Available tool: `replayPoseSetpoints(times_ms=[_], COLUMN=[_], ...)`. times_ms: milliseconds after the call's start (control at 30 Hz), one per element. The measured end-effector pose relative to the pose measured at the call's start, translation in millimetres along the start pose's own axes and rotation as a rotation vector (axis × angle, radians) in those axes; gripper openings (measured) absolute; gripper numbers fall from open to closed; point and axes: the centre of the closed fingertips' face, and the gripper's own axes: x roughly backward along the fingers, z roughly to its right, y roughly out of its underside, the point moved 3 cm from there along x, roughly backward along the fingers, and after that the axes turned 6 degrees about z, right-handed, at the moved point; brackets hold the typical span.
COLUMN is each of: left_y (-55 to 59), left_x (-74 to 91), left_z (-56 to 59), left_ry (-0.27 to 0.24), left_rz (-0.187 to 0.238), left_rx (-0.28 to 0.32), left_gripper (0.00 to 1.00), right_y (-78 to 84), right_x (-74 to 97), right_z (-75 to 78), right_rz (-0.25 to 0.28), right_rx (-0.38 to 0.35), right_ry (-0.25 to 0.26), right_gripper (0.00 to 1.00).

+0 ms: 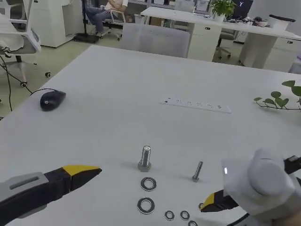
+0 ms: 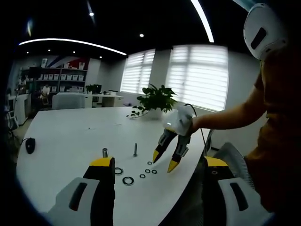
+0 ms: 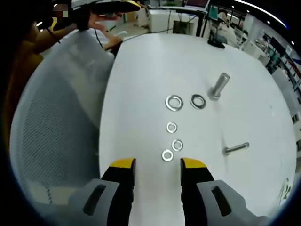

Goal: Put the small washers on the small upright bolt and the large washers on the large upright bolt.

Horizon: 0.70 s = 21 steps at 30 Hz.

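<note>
The large upright bolt (image 1: 146,157) and the thinner small bolt (image 1: 197,171) stand on the white table (image 1: 141,94). Two large washers (image 1: 148,183) lie flat in front of the large bolt. Three small washers (image 1: 169,215) lie near the front edge. My right gripper (image 3: 158,165) is open, low over the table, and the nearest small washer (image 3: 167,155) lies just ahead of its jaws. In the head view the right gripper (image 1: 207,205) is beside the small washers. My left gripper (image 2: 160,164) is open and holds nothing. The left gripper (image 1: 87,172) hovers left of the large bolt.
A black mouse (image 1: 51,100) lies at the far left of the table. A white power strip (image 1: 195,104) sits mid-table and a plant sprig (image 1: 280,99) at the right edge. A grey mesh chair (image 3: 61,117) stands against the table's near edge.
</note>
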Motion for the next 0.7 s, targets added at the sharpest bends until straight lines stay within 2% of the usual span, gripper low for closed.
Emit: replayPoseSetpoints(times_ms=[100,267,333,467,700], left_y=[-0.9,-0.1,-1.0,-3.2,-4.7], left_x=[0.5,1.3,1.4,1.9,1.4], left_z=[-0.2,-0.9,-2.0,-3.9,-5.8], left_ry=[-0.001,-0.003,-0.007,-0.014,-0.018], left_rz=[0.008,0.004,0.012,0.026,0.034], left_rx=[0.000,0.002,0.002,0.003,0.004], left_gripper=[0.75,0.75,0.75,0.75,0.75], right_y=[2.9,7.0,8.7,9.9,8.0], right_x=[-7.1,-15.4,-17.5,-20.7,-22.3], right_z=[3.4,5.3,7.0,8.0,14.6], right_rz=[-0.064,-0.107,-0.123,-0.128,-0.151], right_rx=[0.033,0.024,0.032,0.023,0.068], right_ry=[-0.014,-0.042,-0.039,-0.052,-0.032], right_gripper=[0.38,0.36,0.35,0.33,0.24])
